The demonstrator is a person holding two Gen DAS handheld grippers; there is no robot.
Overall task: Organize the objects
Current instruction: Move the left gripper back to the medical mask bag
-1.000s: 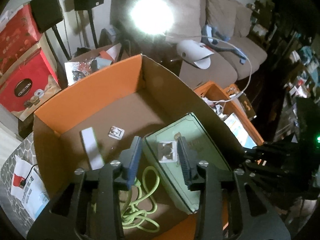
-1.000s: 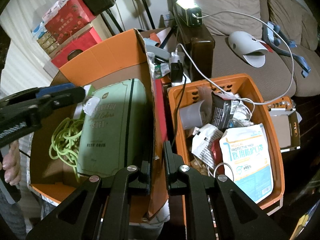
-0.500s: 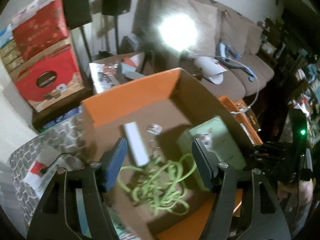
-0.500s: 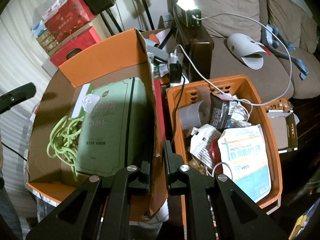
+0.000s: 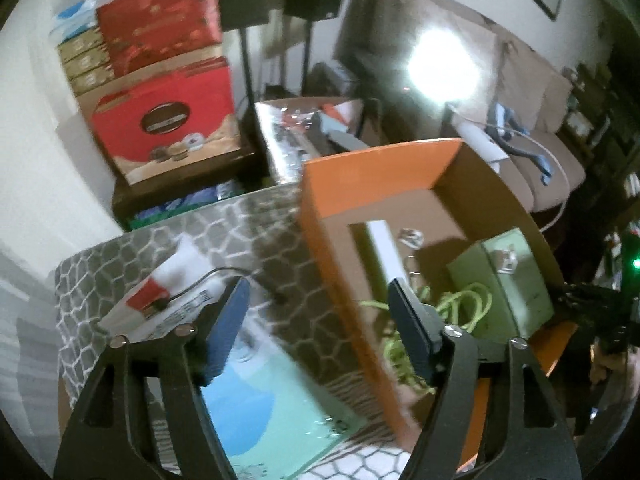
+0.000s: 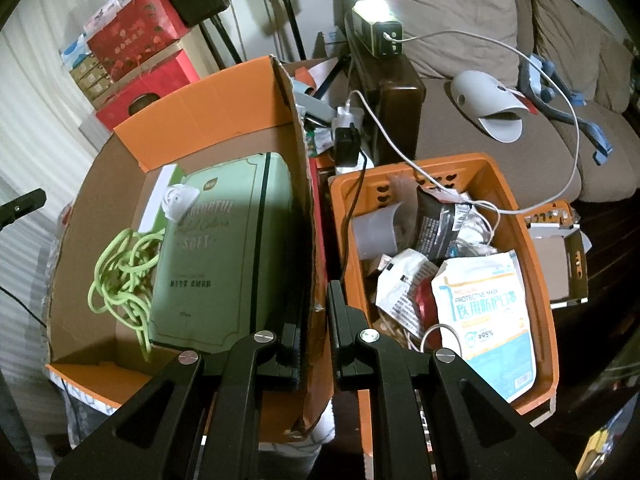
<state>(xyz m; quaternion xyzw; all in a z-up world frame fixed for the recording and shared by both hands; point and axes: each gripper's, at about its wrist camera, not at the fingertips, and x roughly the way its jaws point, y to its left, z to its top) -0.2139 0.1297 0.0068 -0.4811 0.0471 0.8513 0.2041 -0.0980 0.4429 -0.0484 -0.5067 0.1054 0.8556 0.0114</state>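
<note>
An orange cardboard box (image 6: 224,92) holds a green tissue pack (image 6: 224,248), a green cord (image 6: 120,276), a white strip (image 6: 158,196) and a small white plug (image 6: 178,202). My right gripper (image 6: 314,340) is shut on the box's right wall (image 6: 306,216). My left gripper (image 5: 316,324) is open and empty, held above the box's left wall (image 5: 340,280) and the patterned table (image 5: 256,232). A white packet with a red patch (image 5: 160,300) and a black cable (image 5: 224,276) lie on the table, beside a teal packet (image 5: 264,412).
An orange plastic basket (image 6: 536,264) full of packets and a mask pack (image 6: 488,316) stands right of the box. Red gift boxes (image 5: 168,128), speakers on stands, a bright lamp (image 6: 378,16) and a sofa (image 6: 500,100) lie behind.
My left gripper has pulled back and swung left out of the box, opening wide. The small white plug it hovered over stays on the green pack. My right gripper has not moved.
</note>
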